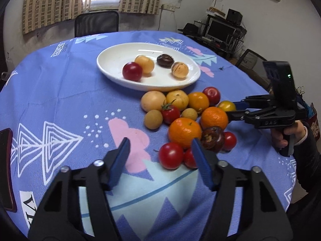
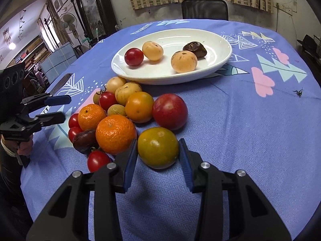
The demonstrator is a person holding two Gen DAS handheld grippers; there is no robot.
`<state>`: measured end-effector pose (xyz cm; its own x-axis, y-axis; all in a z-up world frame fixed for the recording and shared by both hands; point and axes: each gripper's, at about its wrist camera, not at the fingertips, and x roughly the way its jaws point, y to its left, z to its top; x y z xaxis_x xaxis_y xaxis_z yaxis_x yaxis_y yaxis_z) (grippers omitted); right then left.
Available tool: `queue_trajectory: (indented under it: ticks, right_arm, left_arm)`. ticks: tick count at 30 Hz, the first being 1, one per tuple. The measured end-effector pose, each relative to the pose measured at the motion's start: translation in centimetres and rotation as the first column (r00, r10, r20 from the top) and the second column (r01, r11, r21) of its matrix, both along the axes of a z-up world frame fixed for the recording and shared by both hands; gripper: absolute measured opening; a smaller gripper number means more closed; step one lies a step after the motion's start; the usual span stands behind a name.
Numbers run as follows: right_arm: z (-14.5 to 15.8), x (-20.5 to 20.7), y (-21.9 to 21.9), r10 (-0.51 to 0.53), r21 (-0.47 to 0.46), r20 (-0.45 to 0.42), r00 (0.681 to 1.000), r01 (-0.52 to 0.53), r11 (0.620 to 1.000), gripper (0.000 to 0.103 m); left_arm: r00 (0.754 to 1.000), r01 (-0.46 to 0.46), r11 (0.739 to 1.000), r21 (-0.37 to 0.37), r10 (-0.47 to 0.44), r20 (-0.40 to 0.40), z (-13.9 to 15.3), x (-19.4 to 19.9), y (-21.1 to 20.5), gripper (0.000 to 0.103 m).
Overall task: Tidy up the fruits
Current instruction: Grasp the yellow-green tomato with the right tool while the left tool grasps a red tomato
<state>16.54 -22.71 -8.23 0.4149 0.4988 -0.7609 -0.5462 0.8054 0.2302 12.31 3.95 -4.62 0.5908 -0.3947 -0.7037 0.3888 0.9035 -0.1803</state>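
A loose heap of fruits [image 2: 124,114] lies on the blue patterned tablecloth [image 2: 250,140] near the middle of the table, just in front of the white oval plate [image 2: 220,60]. In the heap are two mandarins, small red tomatoes, pale round fruits, a red plum [image 2: 170,111] and a dark brown fruit [image 2: 85,141].

At the heap's near edge in the right wrist view sits a yellow-green citrus [image 2: 158,147]. The right gripper [image 2: 158,150] brackets it with a blue pad on either side, close to or just touching its skin; whether it is truly gripped cannot be told.

The plate holds four pieces: a red tomato [image 2: 134,56], two tan spotted fruits [image 2: 152,50] [image 2: 183,61] and a dark wrinkled fruit [image 2: 195,49].

The left gripper [image 1: 160,152] hangs over the cloth at the heap's other side, jaws spread wide with nothing between them. A hand [image 1: 289,134] grasps the right gripper's handle, whose body carries small raised lettering that looks like "DAS". Writing printed on the cloth is too distorted to read. A black chair [image 2: 204,9] stands at the far edge.
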Motion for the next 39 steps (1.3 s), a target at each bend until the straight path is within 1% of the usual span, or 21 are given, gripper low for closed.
queue_trajectory:
  ticks: [1, 4, 10, 13, 17, 21, 27, 30, 32, 35, 36, 38, 39]
  right_arm:
    - [0.0, 0.0, 0.0, 0.001, -0.003, 0.002, 1.0, -0.001, 1.0, 0.041]
    - [0.0, -0.1, 0.1, 0.003, -0.011, 0.01, 1.0, -0.003, 1.0, 0.041]
    - [-0.4, -0.2, 0.3, 0.008, -0.03, 0.002, 1.0, -0.008, 1.0, 0.041]
    - [-0.4, -0.3, 0.4, 0.01, -0.035, 0.007, 1.0, -0.009, 0.999, 0.041]
    - [-0.4, -0.3, 0.4, 0.01, -0.038, 0.011, 1.0, -0.009, 0.999, 0.041]
    - [-0.4, -0.2, 0.4, 0.009, -0.04, 0.016, 1.0, -0.008, 0.999, 0.041]
    - [-0.3, -0.3, 0.7, 0.008, -0.051, 0.025, 1.0, -0.007, 0.999, 0.041]
    - [-0.3, -0.4, 0.8, 0.009, -0.057, 0.029, 1.0, -0.007, 0.998, 0.041]
    - [-0.3, -0.5, 0.8, 0.011, -0.062, 0.033, 0.999, -0.009, 0.998, 0.041]
    - [-0.3, -0.5, 0.8, 0.01, -0.06, 0.032, 0.999, -0.008, 0.998, 0.041]
    - [-0.3, -0.4, 0.7, 0.009, -0.059, 0.031, 0.999, -0.007, 0.998, 0.041]
    - [-0.3, -0.4, 0.7, 0.01, -0.06, 0.032, 0.999, -0.008, 0.998, 0.041]
    - [-0.3, -0.4, 0.7, 0.011, -0.061, 0.032, 0.999, -0.009, 0.998, 0.041]
  left_arm:
    - [1.0, -0.002, 1.0, 0.007, 0.002, -0.011, -0.2, 0.1, 0.0, 0.055]
    - [0.999, 0.006, 1.0, 0.01, -0.005, -0.034, -0.8, 0.3, -0.1, 0.049]
    - [0.999, 0.024, 1.0, 0.006, -0.024, -0.04, -1.0, 0.1, -0.3, 0.047]
    - [0.999, 0.039, 0.999, 0.023, -0.039, -0.036, -1.1, -0.1, -0.9, 0.045]
    - [0.999, 0.034, 0.999, 0.015, -0.034, -0.043, -1.2, 0.0, -0.9, 0.045]
    - [0.999, 0.038, 0.999, 0.024, -0.037, -0.04, -1.3, -0.1, -1.0, 0.045]
    - [0.998, 0.016, 1.0, -0.005, -0.017, -0.061, -1.6, 0.3, -0.8, 0.047]
    - [0.996, -0.005, 1.0, 0.009, 0.006, -0.09, -2.3, 0.7, -1.0, 0.047]
    - [0.997, -0.009, 0.999, 0.032, 0.011, -0.072, -2.3, 0.5, -1.5, 0.046]
    - [0.997, -0.02, 0.999, 0.026, 0.022, -0.067, -2.2, 0.6, -1.3, 0.046]
    - [0.997, -0.022, 1.0, 0.018, 0.024, -0.071, -2.3, 0.7, -1.1, 0.043]
    - [0.997, -0.015, 1.0, 0.012, 0.016, -0.077, -2.4, 0.7, -1.2, 0.031]
    - [0.997, -0.011, 1.0, 0.019, 0.012, -0.072, -2.4, 0.6, -1.3, 0.031]
